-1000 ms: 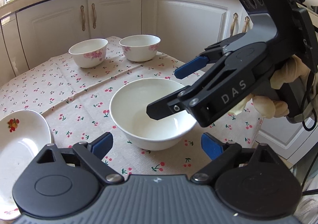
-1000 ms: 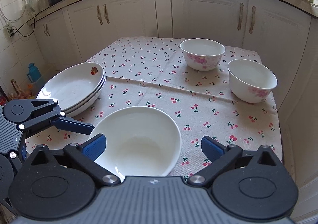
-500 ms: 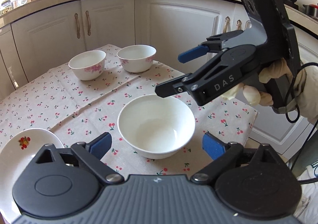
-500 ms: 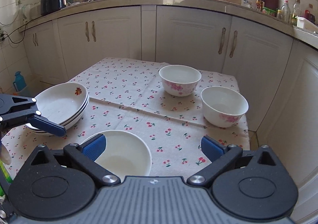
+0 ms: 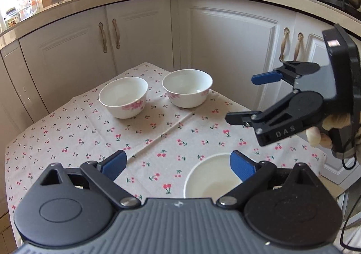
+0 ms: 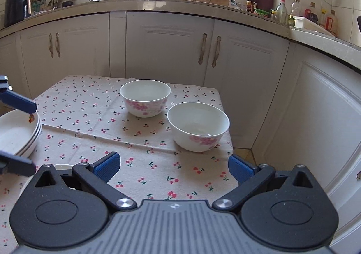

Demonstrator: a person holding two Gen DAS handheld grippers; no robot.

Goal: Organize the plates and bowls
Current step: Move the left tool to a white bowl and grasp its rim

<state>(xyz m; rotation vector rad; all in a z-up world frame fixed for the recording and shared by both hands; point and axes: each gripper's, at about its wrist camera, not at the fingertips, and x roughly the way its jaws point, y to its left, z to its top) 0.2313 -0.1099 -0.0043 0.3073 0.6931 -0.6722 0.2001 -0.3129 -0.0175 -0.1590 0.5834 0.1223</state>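
Note:
Two white bowls with pink flowers stand side by side at the far end of the cherry-print tablecloth: one (image 5: 123, 100) (image 6: 145, 98) and the other (image 5: 187, 87) (image 6: 198, 126). A plain white bowl (image 5: 211, 183) sits at the near edge, partly hidden under my left gripper (image 5: 178, 165), which is open and empty above the cloth. My right gripper (image 6: 172, 165) (image 5: 240, 98) is open and empty, raised over the table's right side. A stack of white plates (image 6: 17, 134) sits at the left.
The table (image 5: 67, 132) is small, its edges close on all sides. White cabinets (image 6: 169, 51) wrap around behind it under a cluttered counter (image 6: 259, 9). The floor drops off right of the table (image 6: 246, 154).
Both grippers have lifted up and drawn back from the plain white bowl, which stays on the cloth. The views now tilt toward the two flowered bowls.

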